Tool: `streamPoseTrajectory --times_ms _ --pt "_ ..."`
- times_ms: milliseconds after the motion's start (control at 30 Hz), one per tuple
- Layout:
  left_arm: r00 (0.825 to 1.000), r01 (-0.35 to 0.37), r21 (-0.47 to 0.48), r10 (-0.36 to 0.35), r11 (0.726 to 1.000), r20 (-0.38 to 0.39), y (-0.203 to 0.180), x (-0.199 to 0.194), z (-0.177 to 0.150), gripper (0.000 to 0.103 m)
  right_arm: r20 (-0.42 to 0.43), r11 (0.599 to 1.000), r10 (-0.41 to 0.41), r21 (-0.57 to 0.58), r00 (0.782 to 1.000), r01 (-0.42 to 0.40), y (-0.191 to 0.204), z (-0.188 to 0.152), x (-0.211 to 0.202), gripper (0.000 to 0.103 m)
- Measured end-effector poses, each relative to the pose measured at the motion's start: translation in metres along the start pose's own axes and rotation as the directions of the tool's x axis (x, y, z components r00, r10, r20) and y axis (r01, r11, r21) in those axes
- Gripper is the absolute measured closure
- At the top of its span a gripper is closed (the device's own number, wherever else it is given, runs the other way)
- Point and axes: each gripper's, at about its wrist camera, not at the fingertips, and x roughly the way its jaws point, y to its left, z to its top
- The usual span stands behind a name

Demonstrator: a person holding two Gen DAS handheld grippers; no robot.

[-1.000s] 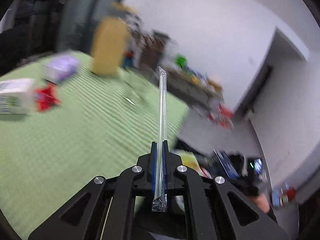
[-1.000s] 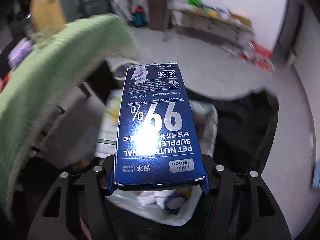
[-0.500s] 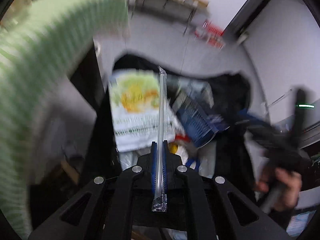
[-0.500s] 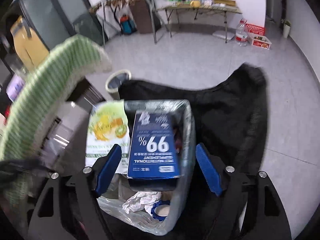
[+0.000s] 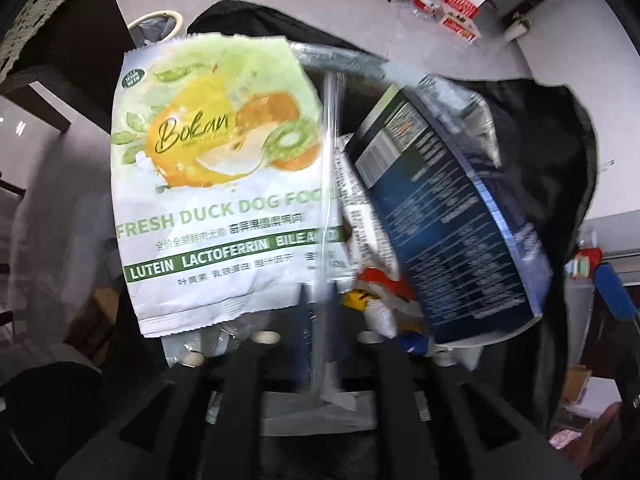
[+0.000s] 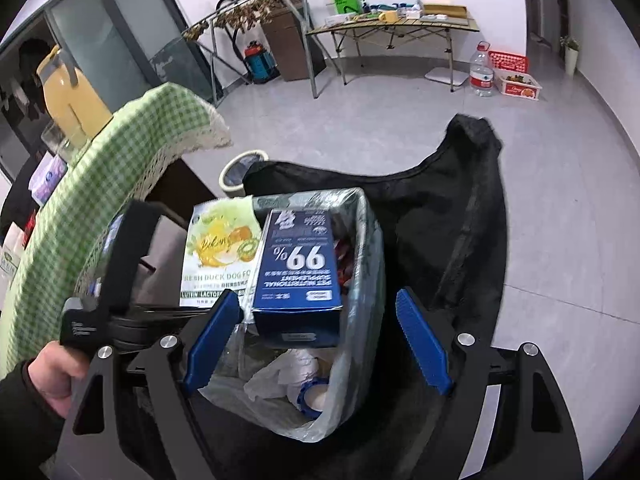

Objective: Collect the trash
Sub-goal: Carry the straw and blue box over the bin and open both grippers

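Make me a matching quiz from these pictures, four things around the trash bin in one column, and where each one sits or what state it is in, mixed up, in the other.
Things:
1. blue box
2. dog food bag
3. straw
4. right tongs

Places or states:
A. wide open, nothing between them, above the bin
B. clear and wrapped, between the left tongs' fingers, over the bin
C. leaning at the bin's left side, fruit picture showing
D. lying on top of the trash in the lined bin

Pairs: 1-D, 2-C, 3-B, 4-A
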Motion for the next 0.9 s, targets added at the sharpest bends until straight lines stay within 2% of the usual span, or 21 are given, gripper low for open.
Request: streamPoseTrajectory --times_ms 33,67,300,500,667,800,900 --pt "1.000 0.007 -0.001 -0.007 1.000 0.001 0.001 -0.001 -0.001 0.066 -0.002 1.000 0.001 -0.004 1.000 -0.001 0.002 -0.001 0.001 0.025" --pt "1.000 0.028 -0.004 -0.028 1.000 0.011 0.003 -0.004 -0.004 0.060 -0.003 1.000 0.001 -0.008 1.000 -0.001 0.003 -0.001 0.001 0.025" --pt "0.994 0.049 0.031 -0.051 0.998 0.095 0.013 -0.059 -0.016 0.052 0.033 1.000 -0.003 -0.025 0.999 0.003 0.015 0.008 -0.012 0.025" --pt "0.962 0.054 0.043 -0.063 0.998 0.266 0.031 -0.134 -0.028 0.044 0.074 0.997 -0.002 -0.077 0.997 0.007 0.044 0.021 -0.027 0.025" --pt "0.901 0.042 0.010 -0.042 0.999 0.432 0.062 -0.208 -0.051 0.035 0.123 0.990 0.011 -0.144 0.992 0.007 0.085 0.036 -0.043 0.025" --pt "0.819 0.035 -0.035 -0.008 0.999 0.574 0.099 -0.272 -0.080 0.028 0.155 0.977 0.032 -0.214 0.987 0.002 0.124 0.046 -0.055 0.025" --pt "0.776 0.022 -0.072 0.029 0.997 0.630 0.122 -0.305 -0.098 0.027 0.186 0.962 0.065 -0.273 0.980 -0.012 0.160 0.051 -0.066 0.025"
